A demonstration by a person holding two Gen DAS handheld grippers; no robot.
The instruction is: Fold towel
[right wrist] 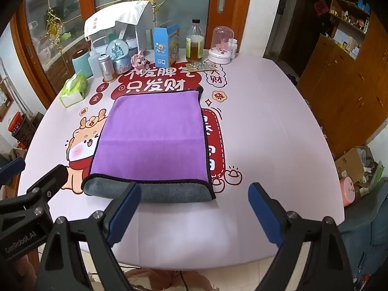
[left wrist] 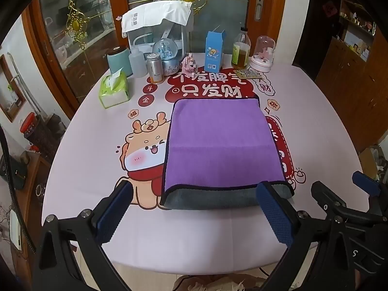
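Note:
A purple towel [left wrist: 218, 143] with a grey underside and dark edging lies folded on the round table [left wrist: 84, 169], its grey fold toward me. It also shows in the right wrist view [right wrist: 152, 135]. My left gripper [left wrist: 194, 194] is open and empty, hovering just in front of the towel's near edge. My right gripper [right wrist: 194, 194] is open and empty, in front of the towel's near right corner. The right gripper shows at the right edge of the left wrist view [left wrist: 344, 189]. The left gripper shows at the left edge of the right wrist view [right wrist: 34, 172].
At the table's far side stand a green tissue pack [left wrist: 114, 89], a teal canister [left wrist: 120, 59], a snow globe [left wrist: 167, 53], a blue carton [left wrist: 214, 51], an oil bottle [left wrist: 241, 51] and a domed ornament [left wrist: 263, 54]. A wooden cabinet [right wrist: 344, 84] stands to the right.

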